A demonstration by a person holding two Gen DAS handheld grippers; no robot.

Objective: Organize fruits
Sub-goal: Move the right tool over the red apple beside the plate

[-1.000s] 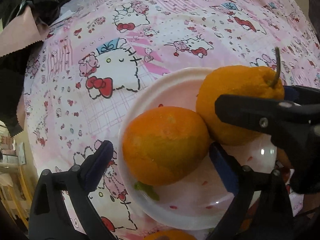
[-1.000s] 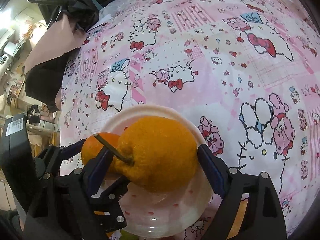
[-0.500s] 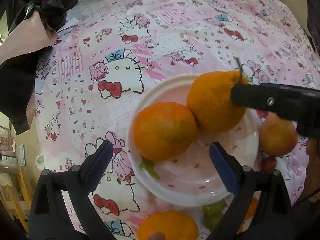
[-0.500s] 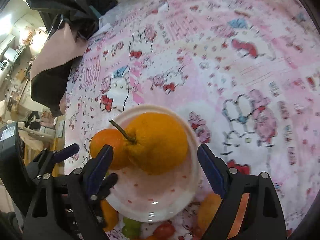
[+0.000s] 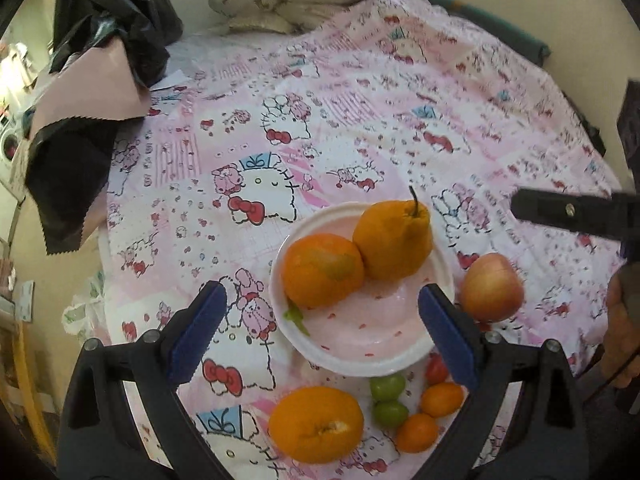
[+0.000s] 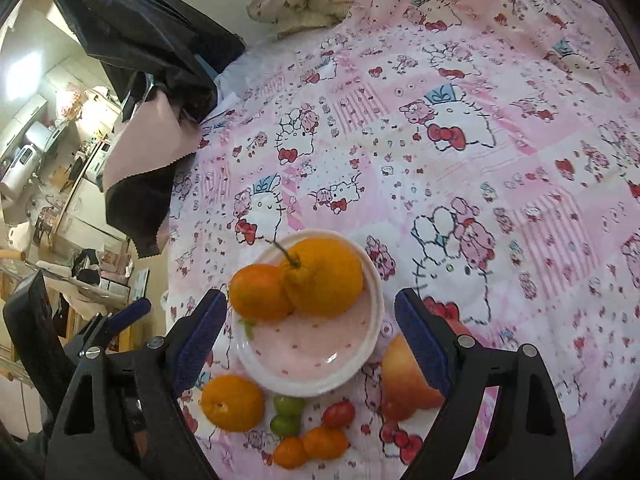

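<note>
orange stemmed fruit (image 5: 394, 243) touches round orange (image 5: 323, 270); both hand-held grippers (image 5: 320, 320) (image 6: 310, 330) wide

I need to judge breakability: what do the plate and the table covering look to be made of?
The plate looks like glazed ceramic or glossy melamine: a bright highlight sits on its smooth white rim, and I cannot tell which. The table covering looks like thin printed fabric, matte, with soft creases.
</note>
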